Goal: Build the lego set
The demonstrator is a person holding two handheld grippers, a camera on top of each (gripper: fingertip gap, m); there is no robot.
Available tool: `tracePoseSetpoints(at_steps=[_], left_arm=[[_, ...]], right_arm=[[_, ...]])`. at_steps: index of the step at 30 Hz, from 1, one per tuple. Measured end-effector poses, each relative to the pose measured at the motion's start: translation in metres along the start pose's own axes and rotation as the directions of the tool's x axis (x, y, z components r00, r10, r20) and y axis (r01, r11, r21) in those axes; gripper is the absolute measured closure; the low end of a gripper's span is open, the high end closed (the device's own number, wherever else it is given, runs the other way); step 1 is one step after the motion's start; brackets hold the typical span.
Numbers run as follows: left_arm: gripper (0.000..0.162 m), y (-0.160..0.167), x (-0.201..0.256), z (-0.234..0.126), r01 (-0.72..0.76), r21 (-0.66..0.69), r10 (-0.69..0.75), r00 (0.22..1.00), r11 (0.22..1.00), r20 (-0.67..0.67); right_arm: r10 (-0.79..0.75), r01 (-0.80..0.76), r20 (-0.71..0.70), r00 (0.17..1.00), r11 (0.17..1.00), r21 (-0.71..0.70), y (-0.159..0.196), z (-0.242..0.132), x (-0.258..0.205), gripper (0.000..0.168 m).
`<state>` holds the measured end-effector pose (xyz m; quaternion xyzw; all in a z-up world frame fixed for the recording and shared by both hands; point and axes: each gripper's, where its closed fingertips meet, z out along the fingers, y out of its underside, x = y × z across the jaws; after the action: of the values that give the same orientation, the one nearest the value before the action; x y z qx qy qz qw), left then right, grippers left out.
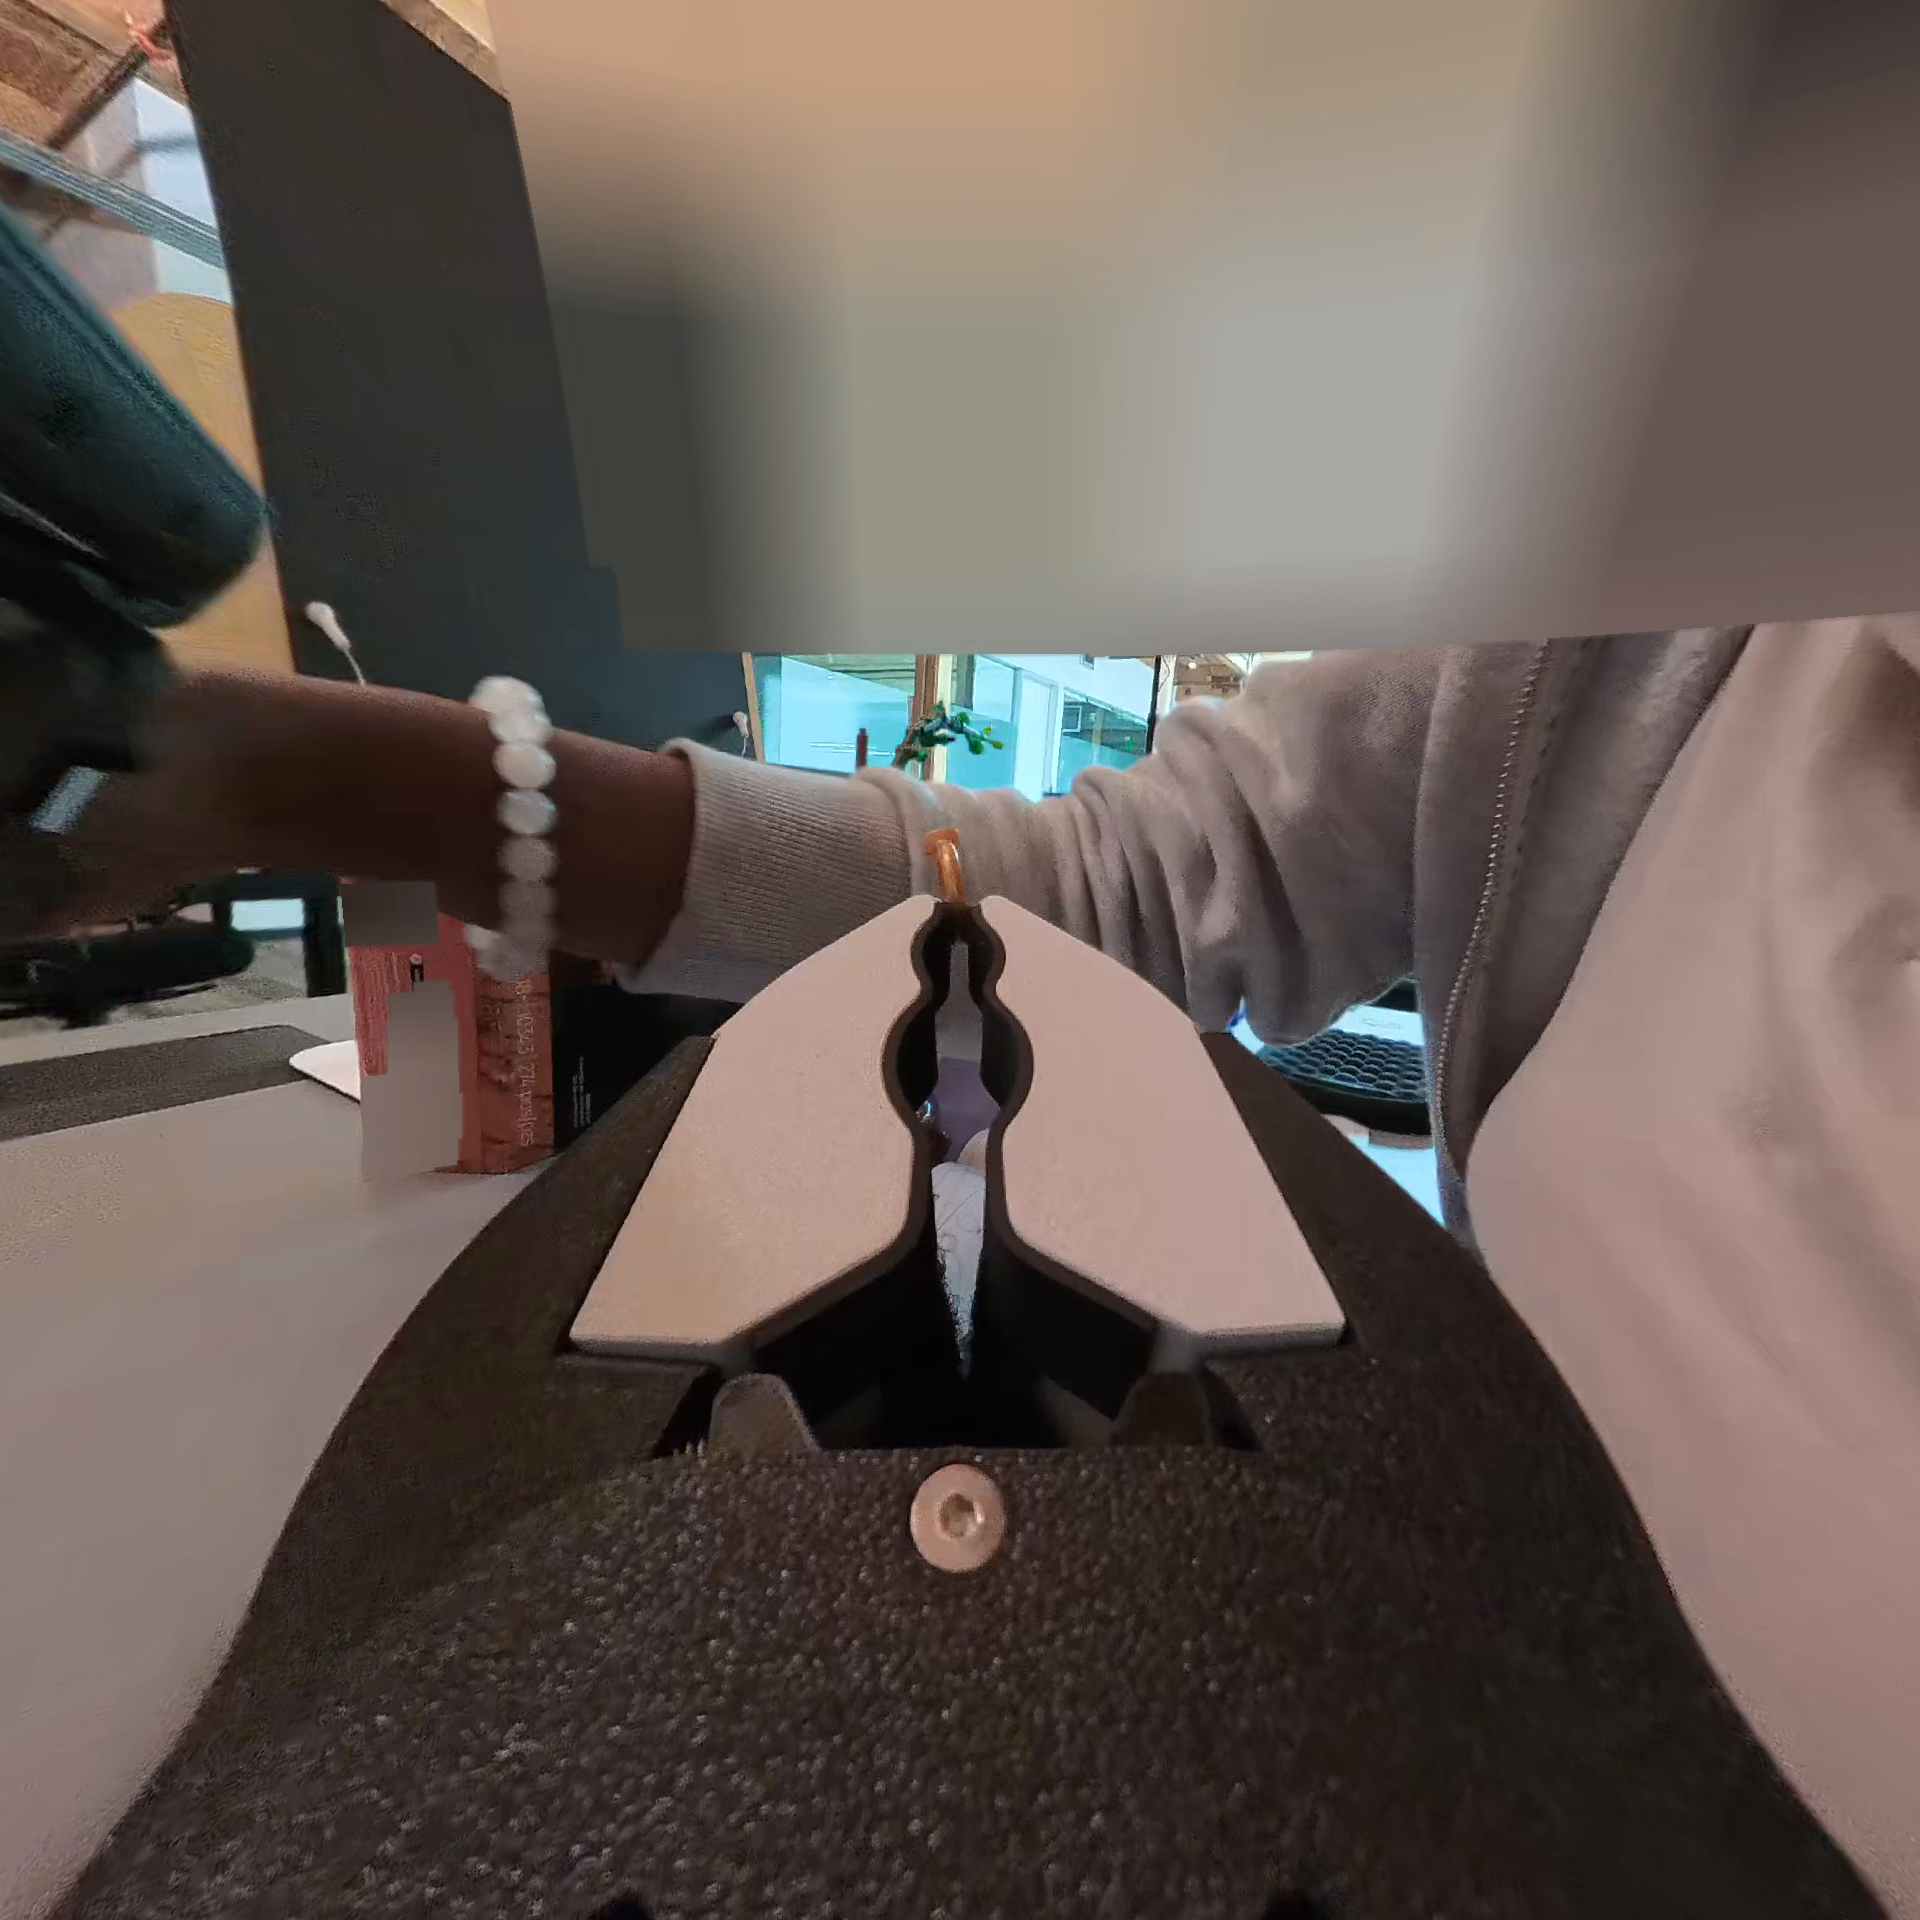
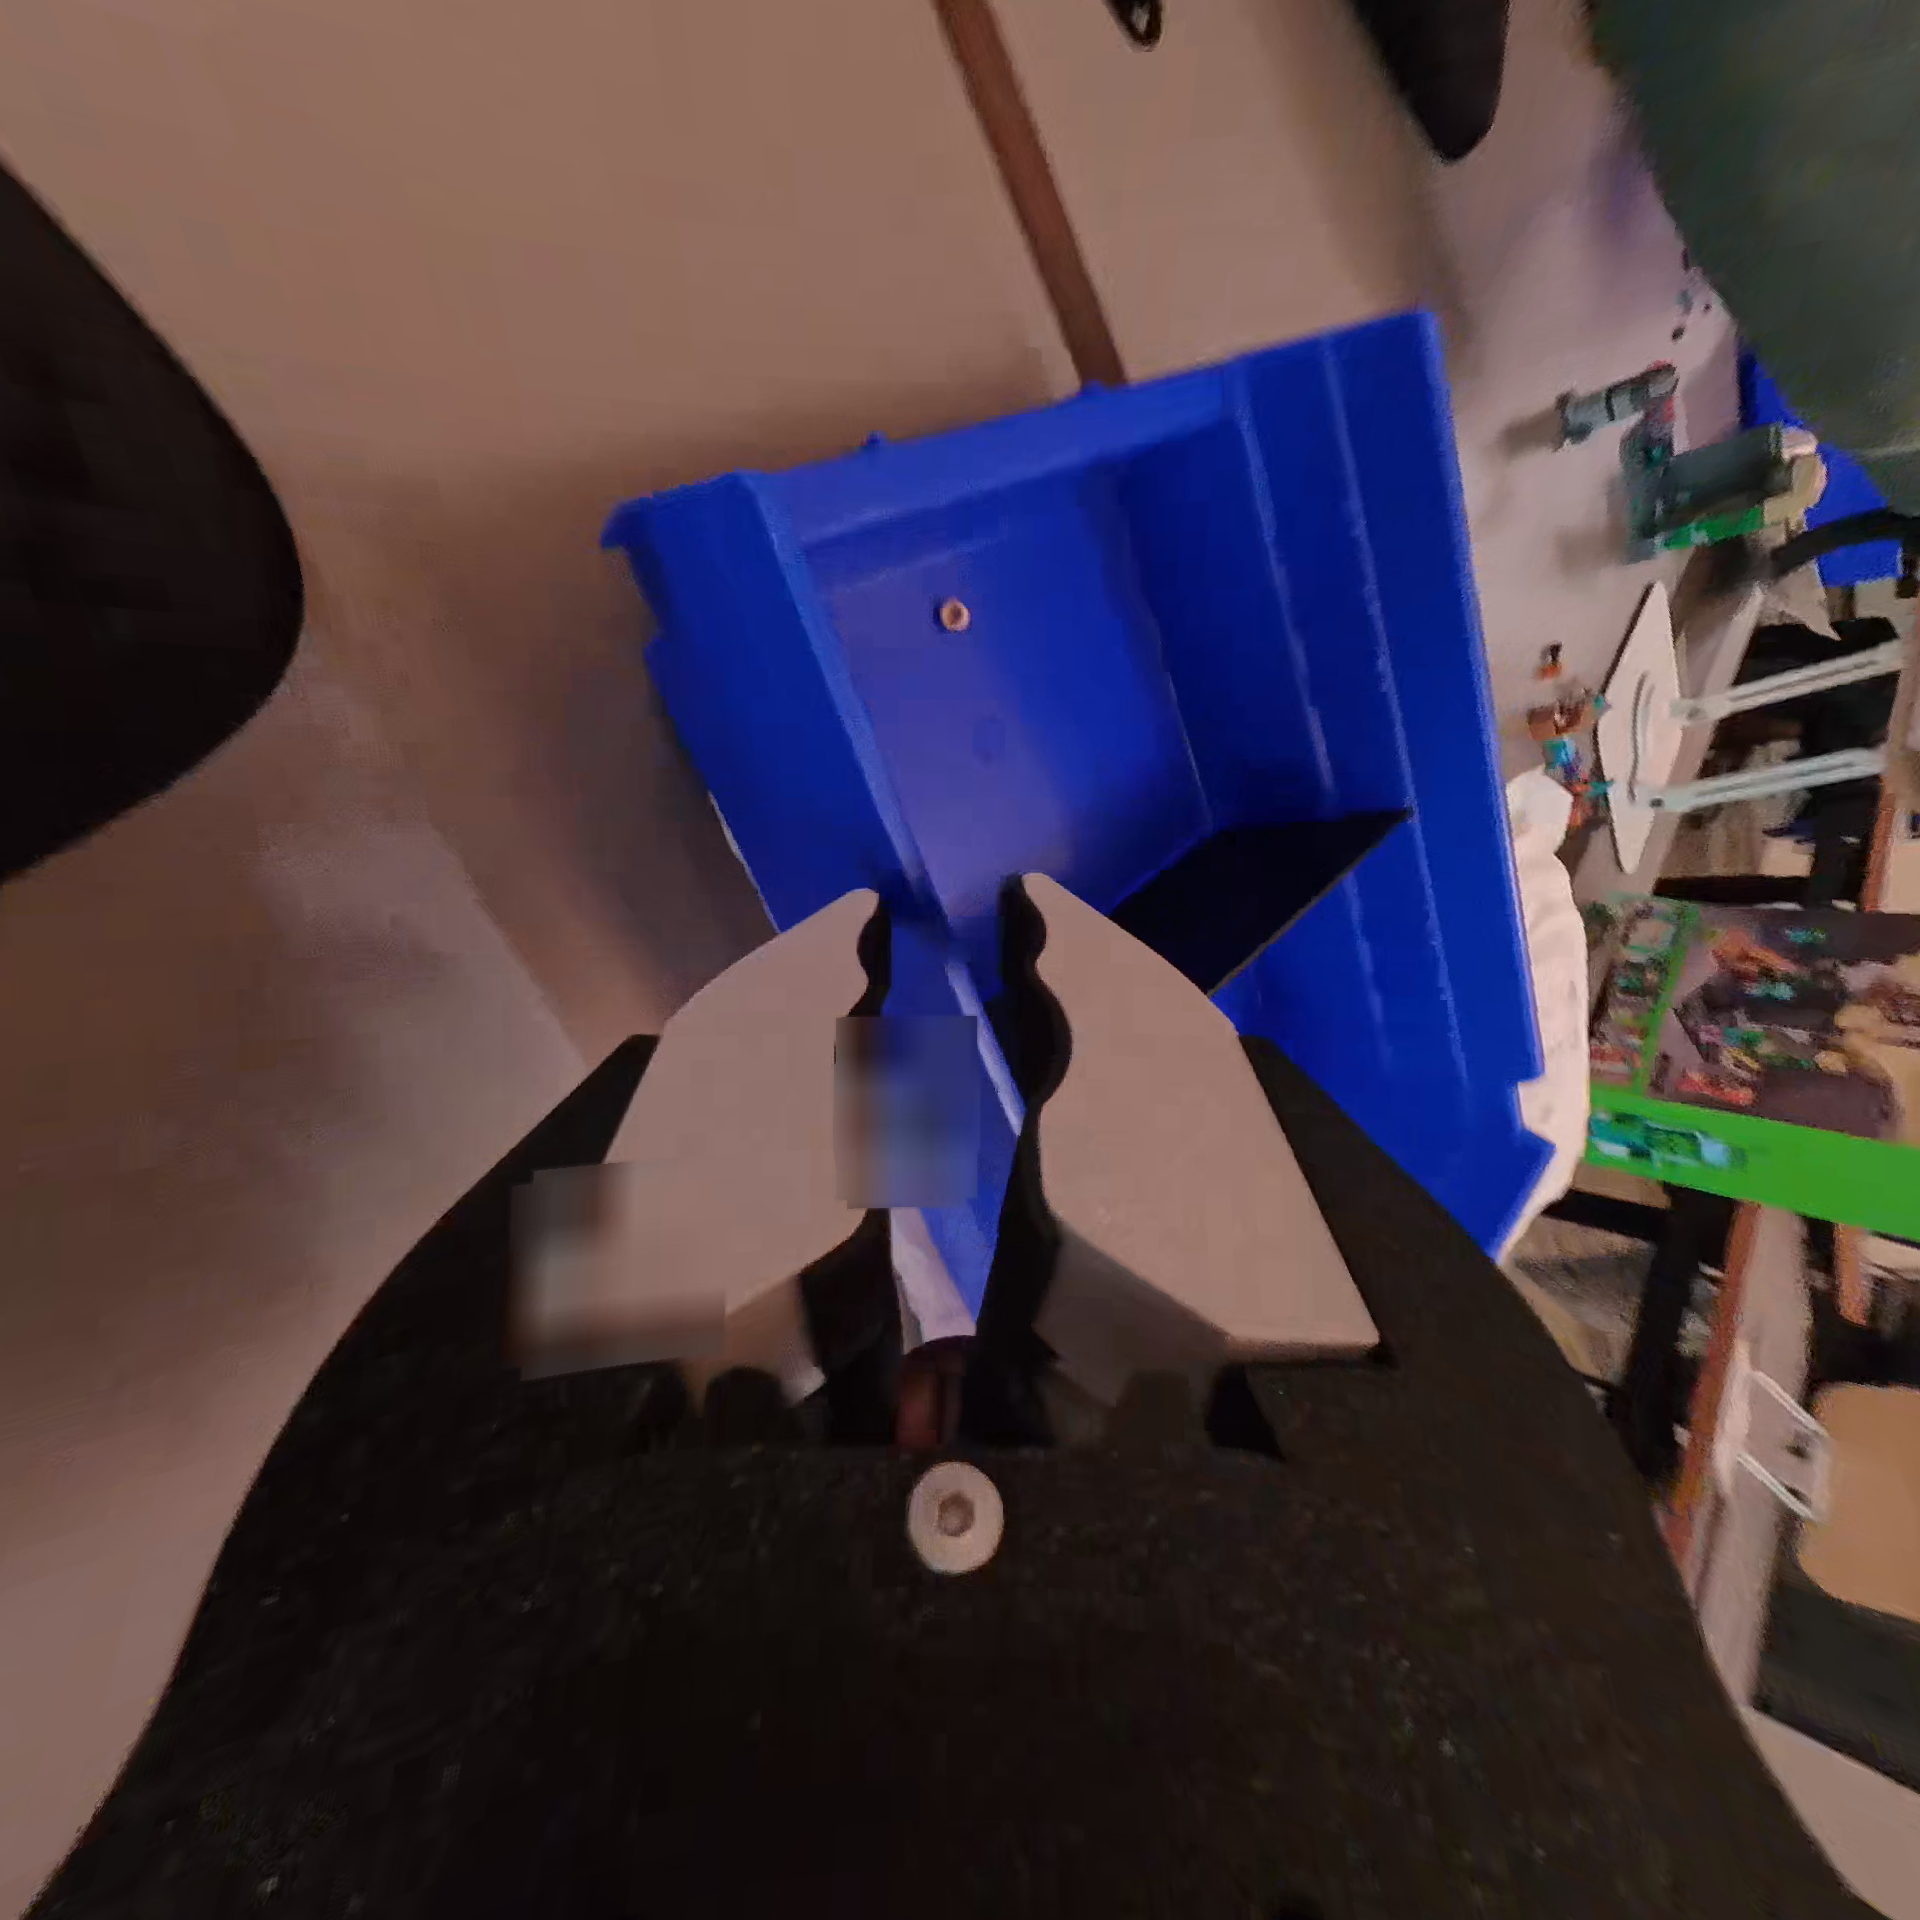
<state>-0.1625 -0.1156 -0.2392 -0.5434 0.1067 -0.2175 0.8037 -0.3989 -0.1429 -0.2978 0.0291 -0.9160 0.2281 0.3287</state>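
My left gripper (image 1: 958,906) is shut on a small orange curved lego piece (image 1: 943,860) that sticks up from its tips, held above the table. My right gripper (image 2: 948,896) is open and empty, hovering over a blue bin (image 2: 1340,644). A single small tan round piece (image 2: 953,615) lies on the bin's floor beyond the tips. A partly built grey and green lego model (image 2: 1704,468) stands on the table at the right of the right wrist view.
A person's arm in a grey sleeve (image 1: 1195,862), with a white bead bracelet (image 1: 523,821), crosses in front of the left gripper. A reddish box (image 1: 447,1049) stands on the grey table (image 1: 156,1299). A green lego instruction booklet (image 2: 1766,1049) lies right of the bin. Across from one pair of fingers to the other is roughly 25 centimeters.
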Motion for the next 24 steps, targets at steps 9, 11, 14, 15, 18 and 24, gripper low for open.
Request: tracePoseSetpoints(at_steps=[9,11,14,15,18,24], left_arm=[[0.16,0.005,0.014,-0.015,-0.091,-0.163,0.1,0.994,0.982,0.045],[0.16,0.002,0.006,-0.03,-0.097,-0.2,0.118,0.989,0.975,0.093],[0.16,-0.006,-0.01,-0.052,-0.134,-0.272,0.19,0.963,0.953,0.19],[0.16,-0.011,-0.015,-0.058,-0.14,-0.288,0.209,0.952,0.947,0.223],[0.16,-0.016,-0.029,-0.069,-0.128,-0.342,0.236,0.925,0.931,0.298],[0.159,0.005,-0.034,-0.056,-0.077,-0.483,0.245,0.924,0.872,0.294]], right_arm=[[0.351,-0.329,-0.315,0.882,0.936,0.122,-0.004,-0.116,0.033,0.153],[0.514,-0.464,-0.368,0.775,0.858,0.222,-0.007,-0.166,0.015,0.152],[0.711,-0.623,-0.318,0.627,0.703,0.343,-0.012,-0.227,-0.046,0.15],[0.752,-0.651,-0.288,0.593,0.658,0.378,-0.015,-0.243,-0.071,0.15],[0.82,-0.708,-0.217,0.529,0.568,0.419,-0.018,-0.272,-0.151,0.15],[0.9,-0.845,-0.153,0.409,0.437,0.309,0.016,-0.29,-0.284,0.15]])
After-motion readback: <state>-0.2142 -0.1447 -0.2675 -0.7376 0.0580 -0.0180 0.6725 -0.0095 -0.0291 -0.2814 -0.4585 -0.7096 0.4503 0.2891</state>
